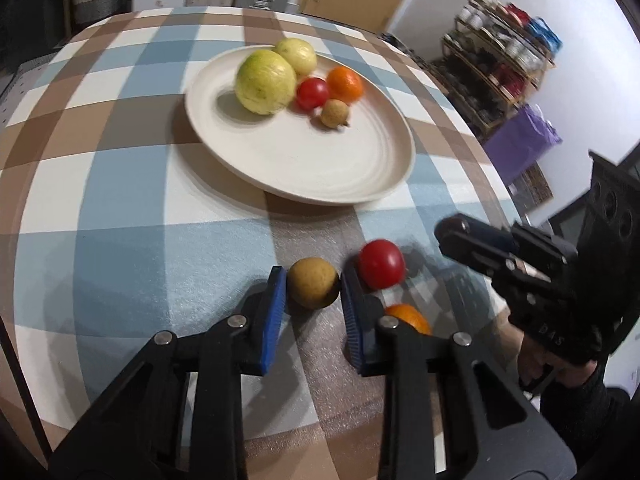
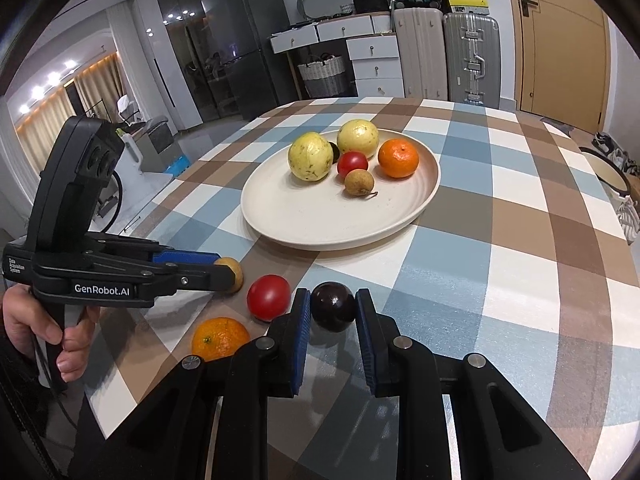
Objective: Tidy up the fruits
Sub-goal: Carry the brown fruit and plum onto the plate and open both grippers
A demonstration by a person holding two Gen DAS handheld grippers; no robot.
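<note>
Altogether, plate (image 2: 280,224) holds five fruits (image 2: 311,157); four loose fruits (image 2: 268,298) outside.

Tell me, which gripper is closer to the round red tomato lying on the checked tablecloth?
Left. The left gripper sits right beside the round red tomato, jaws around the small tan fruit next to it. The right gripper holds the dark purple plum slightly farther off.

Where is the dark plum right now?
In the right wrist view the dark plum sits between the right gripper pads, just right of the loose red tomato, on the near side of the plate.
</note>
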